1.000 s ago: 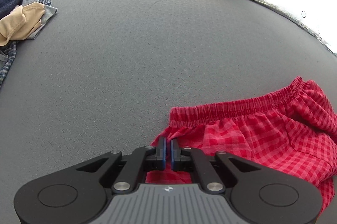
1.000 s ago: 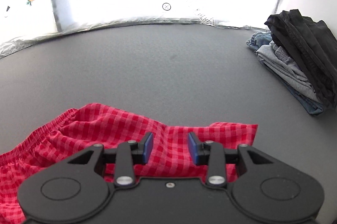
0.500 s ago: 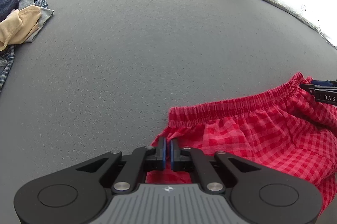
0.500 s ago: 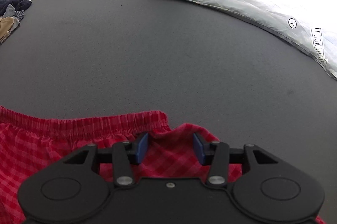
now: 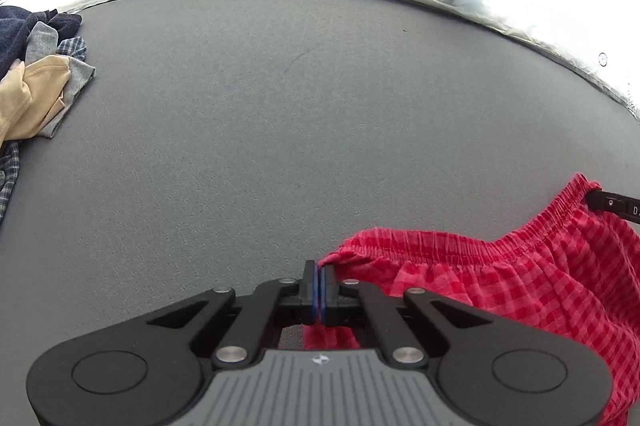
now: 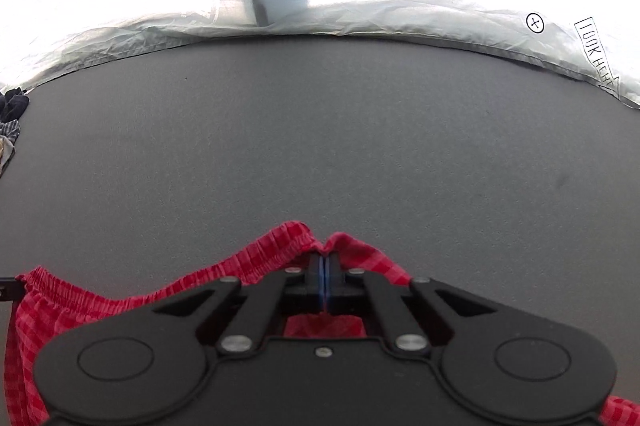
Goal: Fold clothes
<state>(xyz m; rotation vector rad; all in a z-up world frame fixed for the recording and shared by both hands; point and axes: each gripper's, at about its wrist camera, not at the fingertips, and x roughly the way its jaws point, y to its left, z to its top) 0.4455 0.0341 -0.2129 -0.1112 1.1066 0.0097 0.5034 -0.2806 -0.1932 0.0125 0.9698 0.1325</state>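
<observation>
Red checked shorts [image 5: 500, 278] with an elastic waistband hang between both grippers above the dark grey table [image 5: 280, 126]. My left gripper [image 5: 319, 280] is shut on one end of the waistband. My right gripper [image 6: 324, 276] is shut on the other end of the waistband, and the shorts [image 6: 120, 298] sag to its left. The right gripper also shows at the right edge of the left wrist view [image 5: 612, 204]. The lower part of the shorts is hidden under the gripper bodies.
A heap of unfolded clothes [image 5: 36, 82], navy, grey, tan and plaid, lies at the table's far left; its edge shows in the right wrist view [image 6: 10, 122]. A crinkled silver sheet [image 6: 400, 18] runs along the table's far edge.
My right gripper has closed on the waistband end. Both grippers have lifted, and the waistband now stretches between them above the table.
</observation>
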